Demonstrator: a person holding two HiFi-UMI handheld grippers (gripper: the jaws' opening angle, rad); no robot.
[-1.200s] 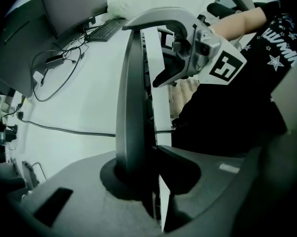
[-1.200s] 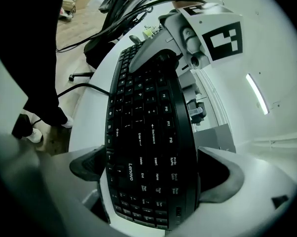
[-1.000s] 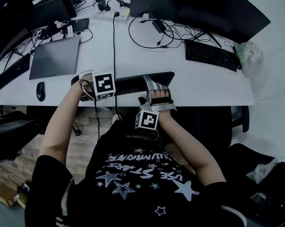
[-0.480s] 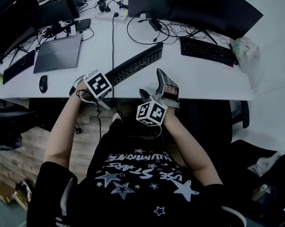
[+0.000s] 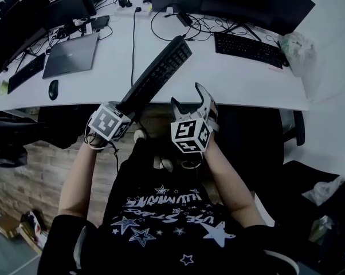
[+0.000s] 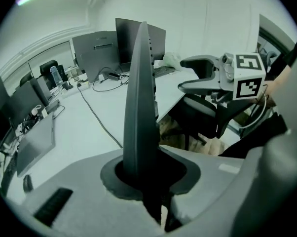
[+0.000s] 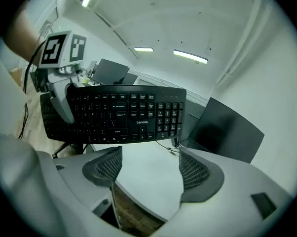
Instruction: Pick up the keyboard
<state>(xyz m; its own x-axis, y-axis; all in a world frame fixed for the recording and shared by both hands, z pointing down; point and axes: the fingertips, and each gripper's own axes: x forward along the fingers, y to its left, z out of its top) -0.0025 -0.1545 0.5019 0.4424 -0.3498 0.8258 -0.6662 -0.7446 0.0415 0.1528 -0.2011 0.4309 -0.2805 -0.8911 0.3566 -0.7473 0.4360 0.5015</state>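
1. Since the desk lies below, a slip would drop the keyboard onto its edge.
2. That keyboard is aloft and tilted, pinched at one end by the left gripper; its overhang could lever it loose.
3. Beside it the right gripper, closing on nothing, lends no support.

I see a black full-size keyboard with a number pad and Lenovo lettering on its key face. It is off the table, in the air, clamped at one short end by my left gripper. From that end just off the table's near edge, its length slants up and away over the table toward the far side. It is rolled onto its long edge, keys facing my right.
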